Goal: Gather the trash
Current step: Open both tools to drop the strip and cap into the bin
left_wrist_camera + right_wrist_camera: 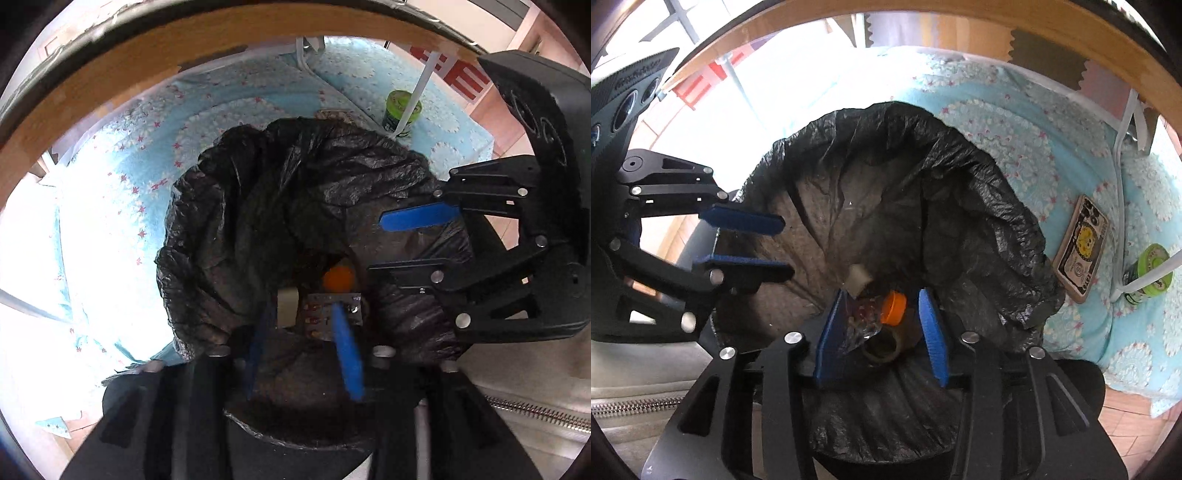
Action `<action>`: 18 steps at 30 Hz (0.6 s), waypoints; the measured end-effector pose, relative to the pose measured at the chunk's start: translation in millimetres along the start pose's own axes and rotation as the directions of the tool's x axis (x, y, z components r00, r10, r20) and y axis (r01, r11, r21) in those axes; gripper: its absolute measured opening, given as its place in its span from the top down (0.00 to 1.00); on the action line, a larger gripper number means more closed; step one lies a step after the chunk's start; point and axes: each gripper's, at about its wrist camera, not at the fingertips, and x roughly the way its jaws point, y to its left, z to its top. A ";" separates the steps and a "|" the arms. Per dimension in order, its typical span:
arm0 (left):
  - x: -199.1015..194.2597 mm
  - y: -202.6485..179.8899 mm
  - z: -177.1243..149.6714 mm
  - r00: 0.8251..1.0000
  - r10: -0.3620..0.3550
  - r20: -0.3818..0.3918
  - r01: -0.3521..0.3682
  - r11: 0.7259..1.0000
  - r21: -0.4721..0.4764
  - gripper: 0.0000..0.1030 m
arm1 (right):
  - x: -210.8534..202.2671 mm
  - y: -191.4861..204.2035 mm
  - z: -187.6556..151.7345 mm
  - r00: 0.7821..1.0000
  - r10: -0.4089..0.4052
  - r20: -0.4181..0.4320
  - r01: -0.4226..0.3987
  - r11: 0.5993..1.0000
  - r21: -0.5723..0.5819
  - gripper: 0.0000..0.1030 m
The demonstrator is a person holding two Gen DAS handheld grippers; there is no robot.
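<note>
- Bin liner (295,192), black and crumpled, fills the centre of both views; its mouth gapes open, with the rim folded outward over a bin standing against a blue flowered cloth (229,110).
- Left gripper (301,354) at bottom centre of the left wrist view, pointing steeply down into the bag; blue pads parted about halfway; a silver blister pack (325,314) shows between the tips, but whether a pad touches it I cannot tell.
- Right gripper (882,332) at bottom centre of the right wrist view, also aimed down into the bag; pads apart, nothing pressed between them; trash lies in the gap below.
- Trash at the bag's bottom: orange cap (894,306) on a clear crumpled bottle, a roll of tape (882,350) beneath it, a small white block (857,280) just upper left of the cap.
- In the left wrist view the cap (338,278) sits just above the blister pack, the white block (287,308) just left of it.
- Each gripper shows in the other's view: the right at the right edge of the left view, the left at the left edge of the right view; both over the bag's rim.
- Green-lidded jar (1147,271) and a printed flat packet (1080,251) lie on the cloth at right of the right wrist view, outside the bag; a white wire frame (1123,184) stands beside the jar.
- Wooden edge (221,48) arcs across the top of both views.
</note>
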 end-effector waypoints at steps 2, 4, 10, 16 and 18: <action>-5.3 -1.4 0.3 1.000 -0.006 0.016 0.006 1.000 0.000 0.51 | -2.8 0.4 0.3 1.000 -0.003 0.007 0.003 1.000 -0.001 0.59; -9.9 -1.8 0.5 1.000 -0.005 0.025 0.005 1.000 0.002 0.51 | -6.1 1.0 -0.1 1.000 -0.005 0.015 0.005 1.000 -0.001 0.59; -25.1 -3.6 2.8 0.998 0.011 0.064 -0.012 1.000 0.010 0.51 | -19.0 0.5 1.6 0.999 -0.015 0.050 0.015 1.000 -0.001 0.59; -41.8 -6.6 1.1 0.994 0.025 0.102 -0.026 1.000 0.012 0.51 | -35.6 1.8 -0.3 0.996 -0.028 0.090 0.029 1.000 -0.003 0.59; -47.5 -8.3 1.5 0.993 0.032 0.116 -0.034 0.999 0.014 0.51 | -42.1 2.8 -0.7 0.994 -0.033 0.104 0.033 0.999 -0.004 0.59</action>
